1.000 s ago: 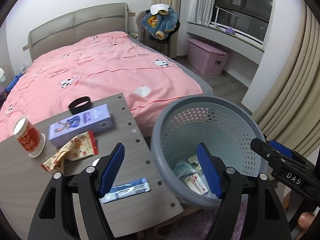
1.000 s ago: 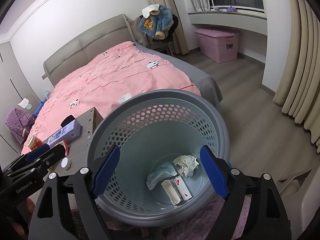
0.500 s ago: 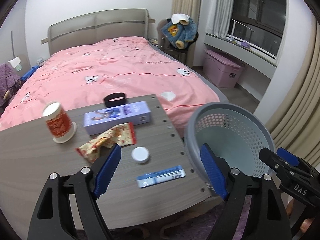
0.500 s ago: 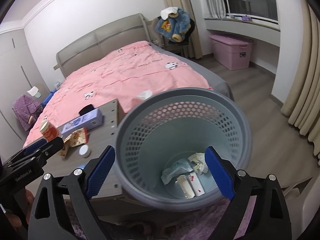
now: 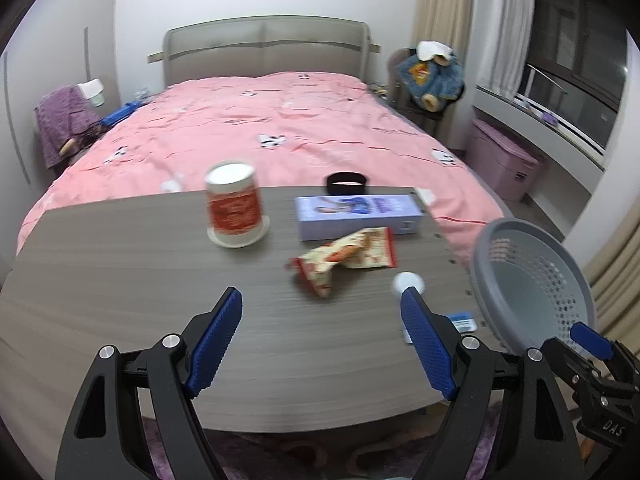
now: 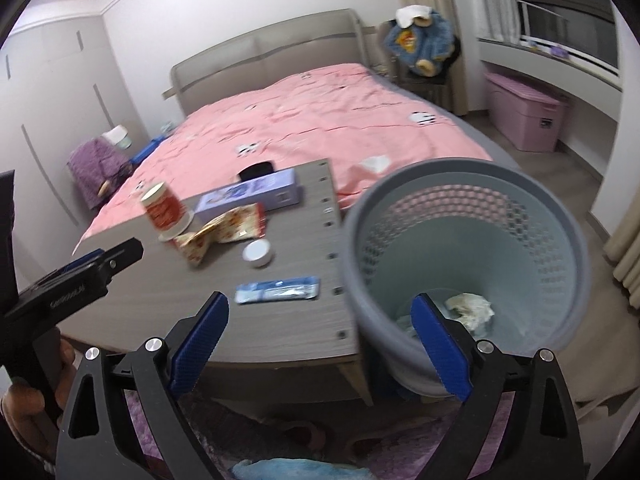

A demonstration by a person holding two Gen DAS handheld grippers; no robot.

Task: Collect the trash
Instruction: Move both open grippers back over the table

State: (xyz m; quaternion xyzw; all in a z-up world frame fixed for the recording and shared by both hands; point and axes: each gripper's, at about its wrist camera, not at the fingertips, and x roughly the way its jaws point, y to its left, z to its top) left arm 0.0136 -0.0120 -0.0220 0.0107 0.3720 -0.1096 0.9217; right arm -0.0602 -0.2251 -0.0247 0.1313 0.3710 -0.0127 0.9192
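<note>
A grey perforated trash basket stands right of the wooden table, with several scraps of trash inside; it also shows in the left wrist view. On the table lie a crumpled red-and-cream wrapper, a white cap and a blue flat packet. My left gripper is open and empty above the table's near edge. My right gripper is open and empty, over the table's corner and the basket rim.
A red-and-white cup on a saucer, a lilac box and a black band sit further back on the table. Behind is a bed with a pink cover. A pink storage bin stands at the right wall.
Both grippers have swung left, away from above the basket toward the table. The basket has shifted to the right in both views. Both stay open and empty.
</note>
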